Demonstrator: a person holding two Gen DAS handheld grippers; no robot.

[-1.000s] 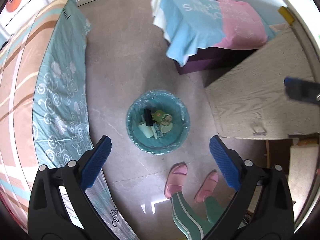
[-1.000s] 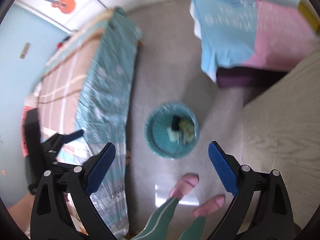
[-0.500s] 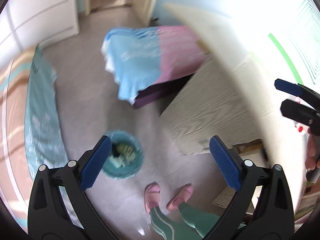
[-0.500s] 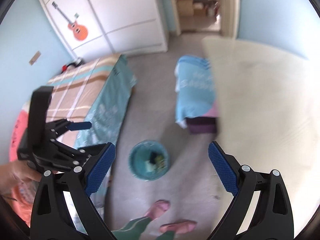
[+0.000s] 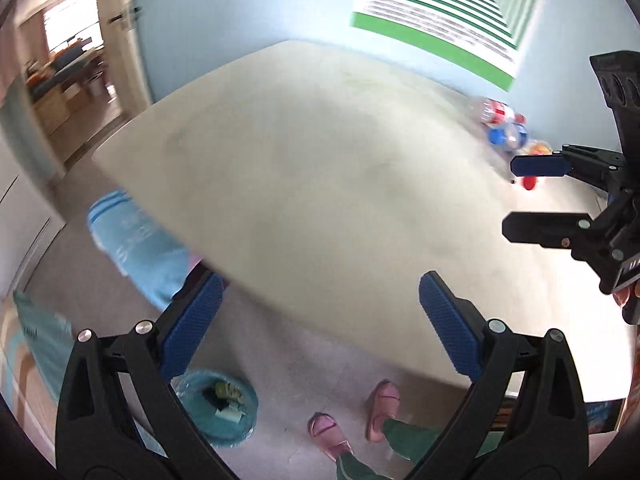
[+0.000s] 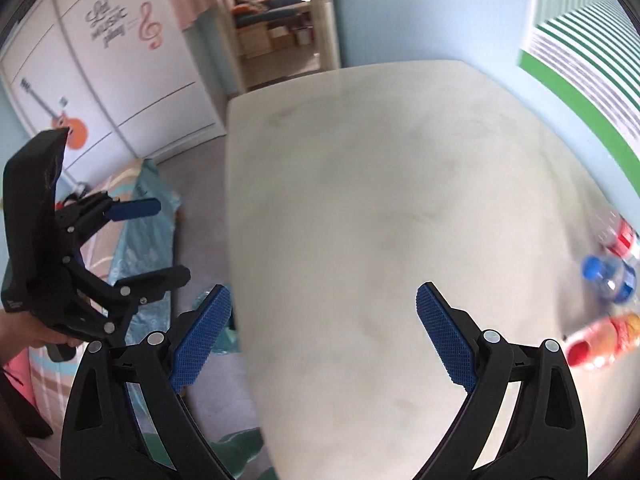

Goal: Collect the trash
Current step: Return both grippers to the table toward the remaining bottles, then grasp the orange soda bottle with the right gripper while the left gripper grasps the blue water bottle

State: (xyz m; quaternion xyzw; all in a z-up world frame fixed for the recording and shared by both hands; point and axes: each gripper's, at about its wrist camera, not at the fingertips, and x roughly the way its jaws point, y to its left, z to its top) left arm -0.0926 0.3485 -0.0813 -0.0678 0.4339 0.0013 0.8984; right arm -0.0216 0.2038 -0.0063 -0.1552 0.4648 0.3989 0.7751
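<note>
A pale wooden table (image 5: 320, 184) fills both views. Plastic bottles lie at its far right by the wall: a red-labelled one (image 6: 622, 236), a blue-capped one (image 6: 608, 278) and a red-capped one (image 6: 600, 340); they show blurred in the left wrist view (image 5: 504, 124). A teal-lined trash bin (image 5: 218, 408) with litter stands on the floor below. My left gripper (image 5: 320, 328) is open and empty above the table's near edge. My right gripper (image 6: 320, 332) is open and empty over the table, left of the bottles.
A bed with a teal cover (image 6: 136, 248) lies at the left. A stool with a blue and pink cloth (image 5: 140, 248) stands beside the table. The person's pink slippers (image 5: 384, 400) are on the floor by the bin. A wardrobe (image 6: 120, 80) and an open doorway (image 6: 276, 28) are behind.
Both grippers have swung up from looking down at the bin and floor to face the table top. The bottles have come into view. Both stay open.
</note>
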